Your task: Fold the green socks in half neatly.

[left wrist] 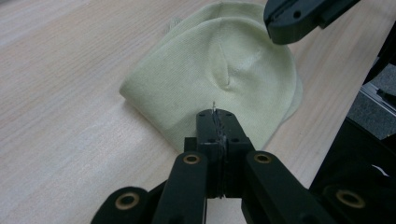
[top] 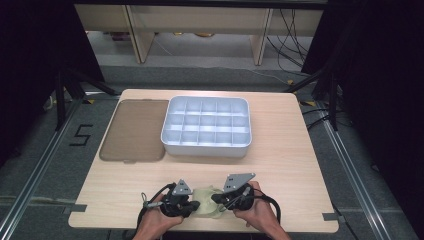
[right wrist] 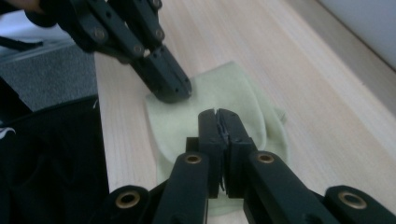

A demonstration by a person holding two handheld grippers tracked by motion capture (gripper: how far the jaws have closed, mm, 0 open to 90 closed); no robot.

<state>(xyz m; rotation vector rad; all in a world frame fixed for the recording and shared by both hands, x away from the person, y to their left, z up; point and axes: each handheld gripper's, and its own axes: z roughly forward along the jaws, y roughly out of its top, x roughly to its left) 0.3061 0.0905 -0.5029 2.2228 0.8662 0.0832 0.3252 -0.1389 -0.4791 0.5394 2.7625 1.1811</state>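
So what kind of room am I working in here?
Likely a lab recording cell, not a home: a floor marking "5", black curtains around the wooden table, and loose cables behind it.

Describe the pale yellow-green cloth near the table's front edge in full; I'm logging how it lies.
The pale yellow-green cloth looks like a fine-knit fabric, folded flat into a rounded shape with layered edges and a small crease near its middle. It lies on the wooden table near the front edge, between the two hands. The left claw is shut at its near edge, and the right claw is shut over its other side; whether either pinches fabric cannot be told.
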